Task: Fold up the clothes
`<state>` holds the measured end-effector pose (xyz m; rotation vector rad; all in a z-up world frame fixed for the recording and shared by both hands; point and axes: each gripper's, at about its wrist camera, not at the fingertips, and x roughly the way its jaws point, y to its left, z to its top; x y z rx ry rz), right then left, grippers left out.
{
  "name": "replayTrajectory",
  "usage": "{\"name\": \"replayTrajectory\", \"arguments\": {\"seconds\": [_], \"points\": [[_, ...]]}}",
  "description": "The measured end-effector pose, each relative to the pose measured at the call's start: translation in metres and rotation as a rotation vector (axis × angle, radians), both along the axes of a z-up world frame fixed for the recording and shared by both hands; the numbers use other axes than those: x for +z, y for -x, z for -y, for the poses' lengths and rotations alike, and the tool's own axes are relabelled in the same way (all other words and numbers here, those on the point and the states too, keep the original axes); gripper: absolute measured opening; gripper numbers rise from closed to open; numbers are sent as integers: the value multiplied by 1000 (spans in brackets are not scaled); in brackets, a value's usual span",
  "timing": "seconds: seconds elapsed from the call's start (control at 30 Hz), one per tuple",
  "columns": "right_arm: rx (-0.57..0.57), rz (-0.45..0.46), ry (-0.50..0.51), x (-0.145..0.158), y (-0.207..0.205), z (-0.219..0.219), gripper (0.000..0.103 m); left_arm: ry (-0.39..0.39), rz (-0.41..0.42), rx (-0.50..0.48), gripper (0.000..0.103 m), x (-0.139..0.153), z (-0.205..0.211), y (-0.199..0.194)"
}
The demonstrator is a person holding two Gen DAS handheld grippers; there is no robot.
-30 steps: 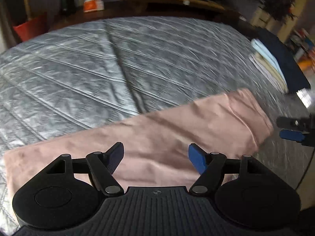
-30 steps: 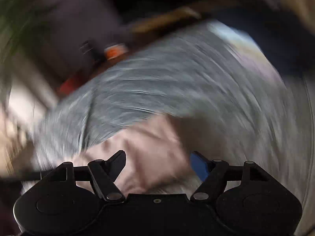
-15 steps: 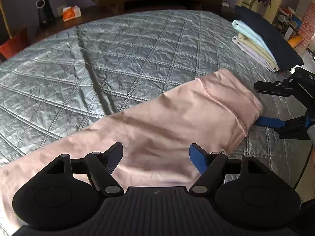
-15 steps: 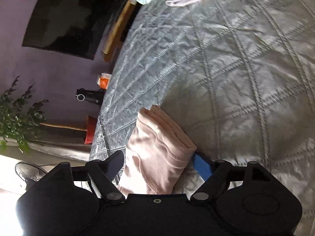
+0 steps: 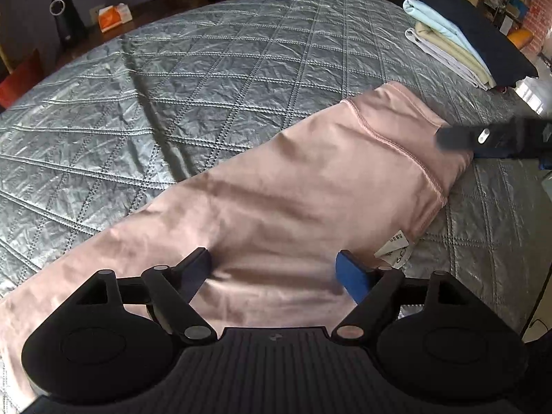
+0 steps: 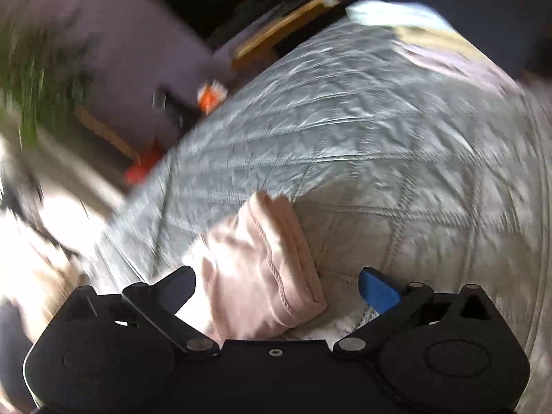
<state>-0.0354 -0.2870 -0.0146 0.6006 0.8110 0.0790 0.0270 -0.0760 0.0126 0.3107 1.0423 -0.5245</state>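
One pink garment [image 5: 276, 200], one folded stack [image 5: 448, 45], two hand-held grippers

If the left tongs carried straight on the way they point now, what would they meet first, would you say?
Most likely the pink garment: the left tongs stand open and angle down onto its fabric on the grey quilt. Exact depth is unclear.
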Motion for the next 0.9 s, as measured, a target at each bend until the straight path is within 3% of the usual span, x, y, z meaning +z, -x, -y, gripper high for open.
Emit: {"name": "replayTrajectory", "arguments": {"seconds": [0.07,0.13,0.2,0.23,0.27,0.3,0.47,0.57,0.63,0.83,0.9], "points": [[62,-11,103,4,-7,-14,99,-1,1,-2,85,0,0,0],[92,-15,142,5,-13,-19,98,-2,2,-5,85,-1,0,0],[91,-15,141,5,-15,-16,84,-3,2,-6,85,-1,1,0],[86,-17,127,4,-15,-12,63,-4,2,-7,85,-1,1,0],[80,-22,90,3,-15,-7,31,-4,2,-7,86,-1,1,0],[71,-30,47,0,-16,-1,24,-4,3,-8,86,-1,1,1],[16,-31,-98,-11,-13,14,21,-4,5,-11,86,-1,2,2],[-24,21,-187,-8,-10,17,17,-5,5,-12,87,-2,2,1],[-9,63,-139,5,-11,8,15,-5,5,-13,87,-2,3,1],[152,180,167,54,-17,-46,12,-4,4,-12,87,-2,3,1],[190,227,211,67,-15,-62,10,-3,5,-11,87,-2,3,1]]}}
